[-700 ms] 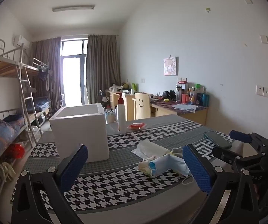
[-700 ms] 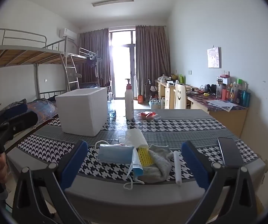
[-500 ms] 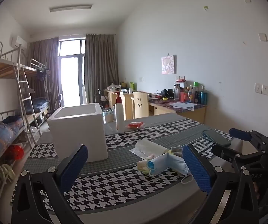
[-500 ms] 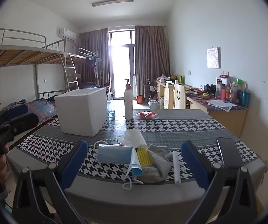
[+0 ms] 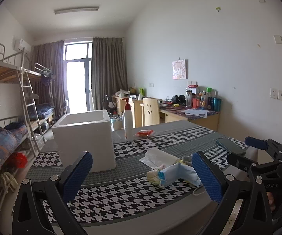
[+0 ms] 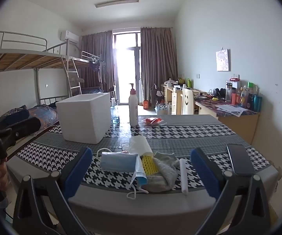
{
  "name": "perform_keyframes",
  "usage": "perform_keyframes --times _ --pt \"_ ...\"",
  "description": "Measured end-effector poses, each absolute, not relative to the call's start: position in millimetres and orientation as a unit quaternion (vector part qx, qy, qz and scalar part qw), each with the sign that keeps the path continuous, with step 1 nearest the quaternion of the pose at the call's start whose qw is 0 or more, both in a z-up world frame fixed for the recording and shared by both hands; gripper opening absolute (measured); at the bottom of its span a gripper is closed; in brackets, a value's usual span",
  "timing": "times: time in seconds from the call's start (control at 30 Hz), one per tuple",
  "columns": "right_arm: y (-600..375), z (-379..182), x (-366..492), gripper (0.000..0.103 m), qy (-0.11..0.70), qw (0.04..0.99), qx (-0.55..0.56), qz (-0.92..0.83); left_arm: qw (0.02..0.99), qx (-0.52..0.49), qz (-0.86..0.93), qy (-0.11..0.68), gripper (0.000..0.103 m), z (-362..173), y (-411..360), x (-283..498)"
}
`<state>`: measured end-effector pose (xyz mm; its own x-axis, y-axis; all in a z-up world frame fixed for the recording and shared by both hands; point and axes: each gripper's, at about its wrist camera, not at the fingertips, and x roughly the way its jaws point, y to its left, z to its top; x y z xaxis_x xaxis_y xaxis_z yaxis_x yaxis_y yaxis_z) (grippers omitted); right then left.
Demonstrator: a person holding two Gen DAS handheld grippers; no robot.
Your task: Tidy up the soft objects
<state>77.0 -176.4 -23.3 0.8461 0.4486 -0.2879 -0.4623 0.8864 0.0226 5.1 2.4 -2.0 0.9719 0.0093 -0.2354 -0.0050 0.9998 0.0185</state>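
At the table's [image 6: 121, 211] near edge, you are holding the left gripper [image 5: 141, 176] and right gripper [image 6: 141, 173] spread wide and empty, framing the soft pile [image 6: 156, 168] lying before the foam box [image 6: 84, 117], probably its destination.

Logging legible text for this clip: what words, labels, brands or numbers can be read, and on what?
"DAS": on the right hand-held gripper body, left wrist view.
Pump bottle label: too small to read.
Bottles on the desk: blurred.
Wall picture: no readable text.
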Motion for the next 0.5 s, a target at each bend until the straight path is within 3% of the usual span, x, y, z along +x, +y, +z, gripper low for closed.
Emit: perform_keyframes --times 0.5 --pt "-175.6 -23.5 76.9 0.102 0.147 0.961 -0.024 0.233 0.993 0.001 0.003 0.118 0.102 -0.4 4.5 6.8"
